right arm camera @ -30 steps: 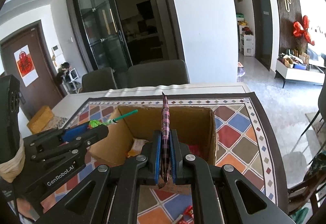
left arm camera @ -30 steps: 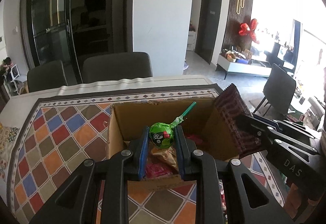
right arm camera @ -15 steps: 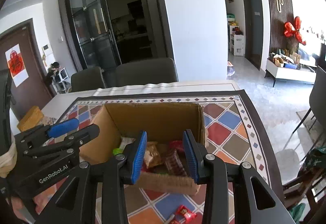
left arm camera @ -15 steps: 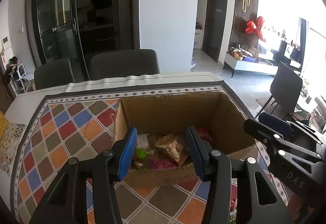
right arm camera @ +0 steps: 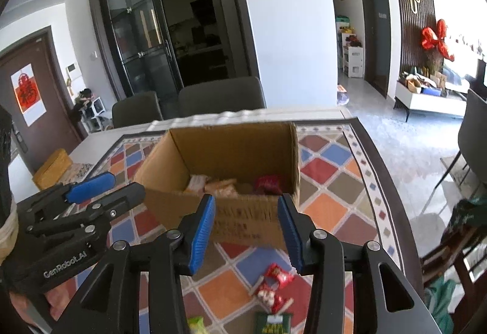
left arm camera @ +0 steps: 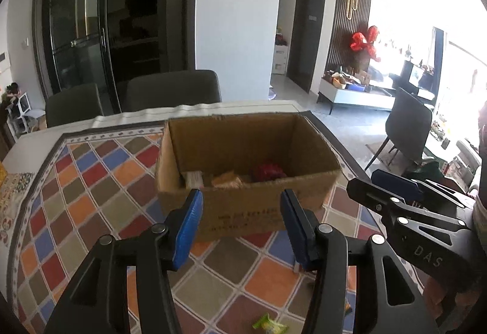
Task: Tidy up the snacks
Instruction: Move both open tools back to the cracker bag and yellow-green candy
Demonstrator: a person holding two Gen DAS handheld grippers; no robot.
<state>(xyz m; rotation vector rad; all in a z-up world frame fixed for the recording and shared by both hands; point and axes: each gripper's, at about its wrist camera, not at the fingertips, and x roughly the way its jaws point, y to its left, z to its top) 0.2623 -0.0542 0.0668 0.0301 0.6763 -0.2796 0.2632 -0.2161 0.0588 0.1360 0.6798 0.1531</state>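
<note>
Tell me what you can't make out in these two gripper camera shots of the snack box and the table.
- Cardboard box contents, both views: the near wall hides all but a few wrapper tops.
- Print on the box front, both views: blurred, partly behind the open left gripper and right gripper.
- Green packet, left wrist view: cut off by the bottom edge.
- Dark green packet, right wrist view: cut off by the bottom edge, label unreadable.
- Red snack packets: brand too small.

Two wrist views, side by side
Both look forward and slightly down, near the cardboard box (left arm camera: 243, 169) (right arm camera: 225, 163), which they share.
</note>
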